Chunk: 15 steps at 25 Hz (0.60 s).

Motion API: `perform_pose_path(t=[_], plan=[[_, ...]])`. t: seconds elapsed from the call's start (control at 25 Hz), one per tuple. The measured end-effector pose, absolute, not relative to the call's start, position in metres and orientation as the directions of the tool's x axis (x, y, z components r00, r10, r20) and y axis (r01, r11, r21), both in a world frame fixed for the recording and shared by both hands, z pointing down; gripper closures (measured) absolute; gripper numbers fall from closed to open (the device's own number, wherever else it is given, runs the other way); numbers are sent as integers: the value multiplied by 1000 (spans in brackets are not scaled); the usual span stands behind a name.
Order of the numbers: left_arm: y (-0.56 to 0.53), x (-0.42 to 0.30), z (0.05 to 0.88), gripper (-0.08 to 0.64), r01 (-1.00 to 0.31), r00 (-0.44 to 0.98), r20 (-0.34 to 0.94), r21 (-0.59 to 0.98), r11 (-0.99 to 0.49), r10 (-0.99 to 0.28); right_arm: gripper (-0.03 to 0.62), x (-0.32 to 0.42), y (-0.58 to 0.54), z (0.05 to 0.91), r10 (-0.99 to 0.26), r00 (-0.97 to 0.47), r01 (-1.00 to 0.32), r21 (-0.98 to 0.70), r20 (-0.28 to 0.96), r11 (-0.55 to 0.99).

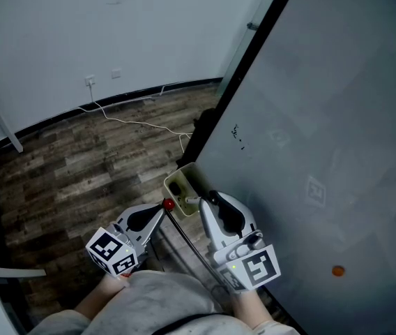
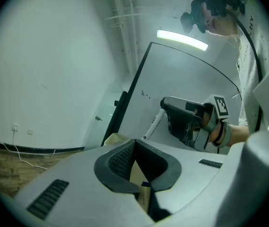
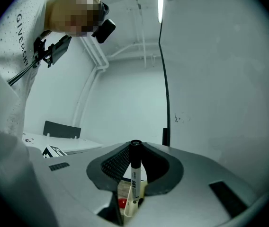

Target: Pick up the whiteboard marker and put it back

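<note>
Closest to me, my right gripper (image 3: 135, 148) has its fingers clamped on the white-barrelled whiteboard marker with a black cap (image 3: 134, 178). In the right gripper view the marker stands upright across the pads, cap uppermost, lower end hanging free.

The relation that matters: the pale yellow plastic pen tray (image 1: 182, 182) sits just beyond and below those fingertips. It shows through the gap right under the marker's lower end. As I read it, the marker's long axis already points at the tray, so putting it back is mostly a short push along that line.

My left gripper (image 1: 162, 209) is just beside the tray too, its fingertips drawn together with nothing between them. From its view, the marker (image 2: 153, 124) slants down out of the right gripper towards the tray's edge. The right hand is the one placed to finish.

A small red round object (image 1: 169, 204) lies at the tray's near end; I cannot tell what it is.

Writing: dark print runs along the marker's barrel, too small to read. The pale sleeve shows "GIVENCH", the rest cut off.

Further out, the large grey whiteboard (image 1: 323, 117) carries a few illegible scribbles (image 1: 238, 137) and an orange round magnet (image 1: 337, 271).
</note>
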<state>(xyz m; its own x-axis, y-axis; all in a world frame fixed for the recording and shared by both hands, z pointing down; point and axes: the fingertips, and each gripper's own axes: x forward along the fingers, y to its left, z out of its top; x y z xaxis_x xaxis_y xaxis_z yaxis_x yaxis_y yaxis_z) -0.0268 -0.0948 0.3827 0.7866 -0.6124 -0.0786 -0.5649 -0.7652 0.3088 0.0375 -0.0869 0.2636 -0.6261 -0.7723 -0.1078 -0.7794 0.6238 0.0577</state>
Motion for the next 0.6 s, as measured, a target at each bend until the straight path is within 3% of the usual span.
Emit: perform_pose_path(t=[0.6], plan=[[-95, -22, 386, 546, -555, 798, -71, 301, -776, -598, 509, 43, -91, 276, -787, -612, -791, 47, -77, 610]])
